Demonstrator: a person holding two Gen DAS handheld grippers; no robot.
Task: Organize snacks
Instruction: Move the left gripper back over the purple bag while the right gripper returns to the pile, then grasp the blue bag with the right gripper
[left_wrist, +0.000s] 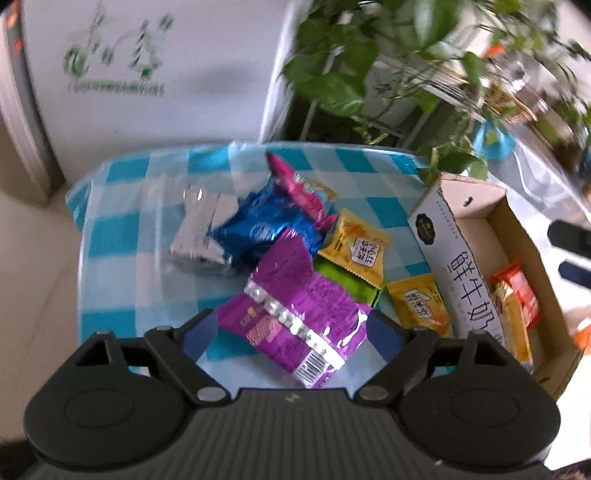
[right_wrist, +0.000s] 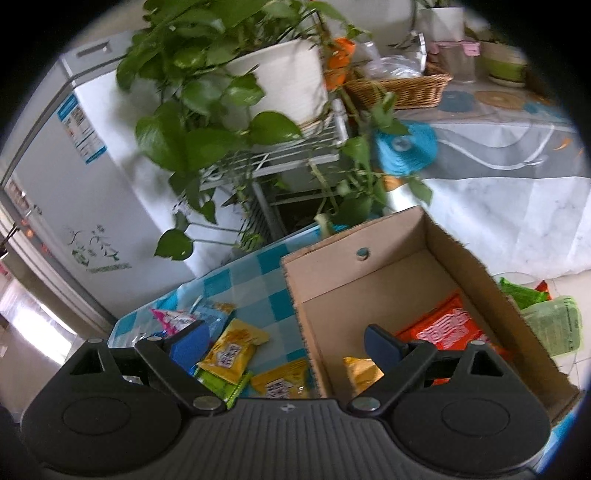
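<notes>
Snack packets lie heaped on a small table covered with a blue-and-white checked cloth (left_wrist: 122, 236). From the left wrist view, the left gripper (left_wrist: 291, 332) angles down over the near edge of the heap, its two blue-padded fingers (left_wrist: 201, 332) spread wide on either side of a crinkled purple foil packet (left_wrist: 295, 314). The pads sit just beside the packet's edges; whether they touch it cannot be told. The packet's long axis runs from the near right, where its barcode end points toward the camera, up and away to the left, where it overlaps a shiny blue foil packet (left_wrist: 258, 229). Left of that lies a silver foil packet (left_wrist: 199, 232); behind it, a pink one is blurred. Right of the purple packet sit a green wrapper (left_wrist: 347, 284) and two yellow sachets (left_wrist: 354, 247), then an open brown cardboard box (left_wrist: 513, 225) holding orange and yellow packets, partly cut off by its wall.

From the right wrist view, the right gripper (right_wrist: 284, 343) hovers over the box's left wall (right_wrist: 310, 354), fingers spread and holding nothing. An orange packet (right_wrist: 447, 325) lies inside, partly hidden behind the right finger.
</notes>
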